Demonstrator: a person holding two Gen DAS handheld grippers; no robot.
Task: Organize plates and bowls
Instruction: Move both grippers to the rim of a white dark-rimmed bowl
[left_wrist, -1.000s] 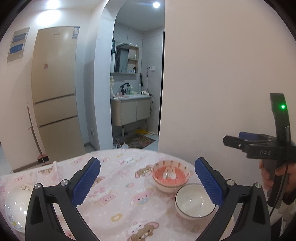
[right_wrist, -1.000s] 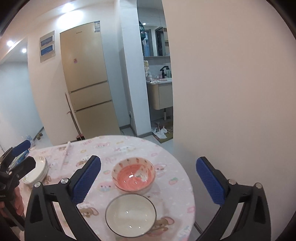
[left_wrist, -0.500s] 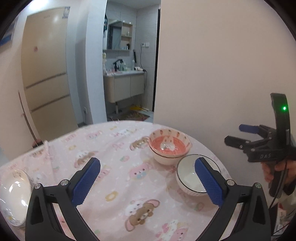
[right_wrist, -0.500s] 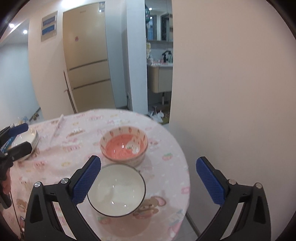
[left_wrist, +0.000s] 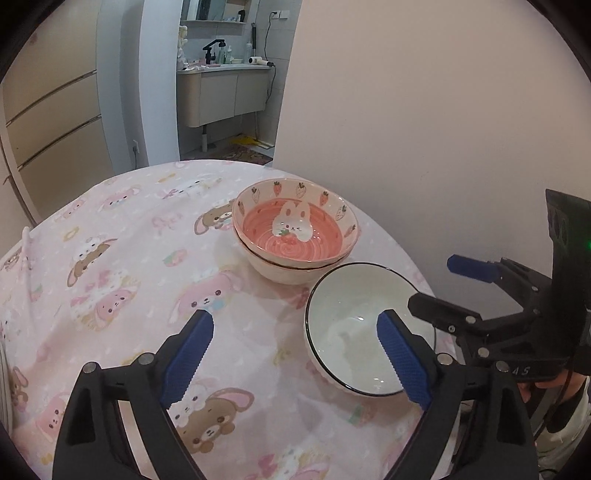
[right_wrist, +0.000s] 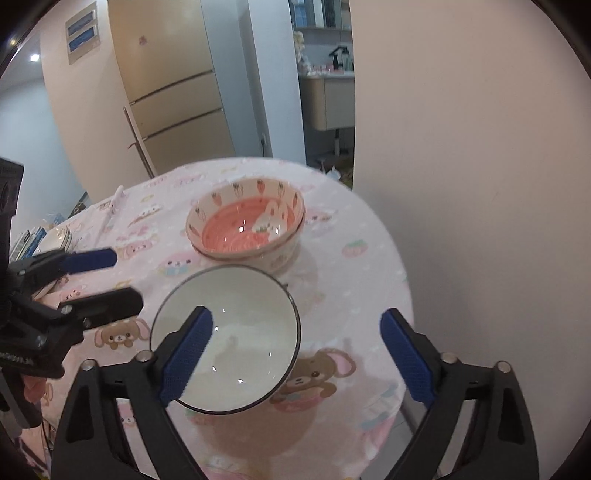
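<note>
Jaws of both the left gripper (left_wrist: 291, 352) and right gripper (right_wrist: 297, 354) stand wide open, empty, over a white bowl (right_wrist: 225, 339) at lower centre on the table (right_wrist: 354, 273). Glazed and black-rimmed, it likely needs a firm rim pinch before nesting into the pink bowl (right_wrist: 245, 227), itself already stacked.

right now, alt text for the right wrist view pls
An open right gripper hovers over a white bowl on a pink cartoon tablecloth. Behind it sits a pink bunny bowl nested in another; the left gripper shows at left, also open.
</note>
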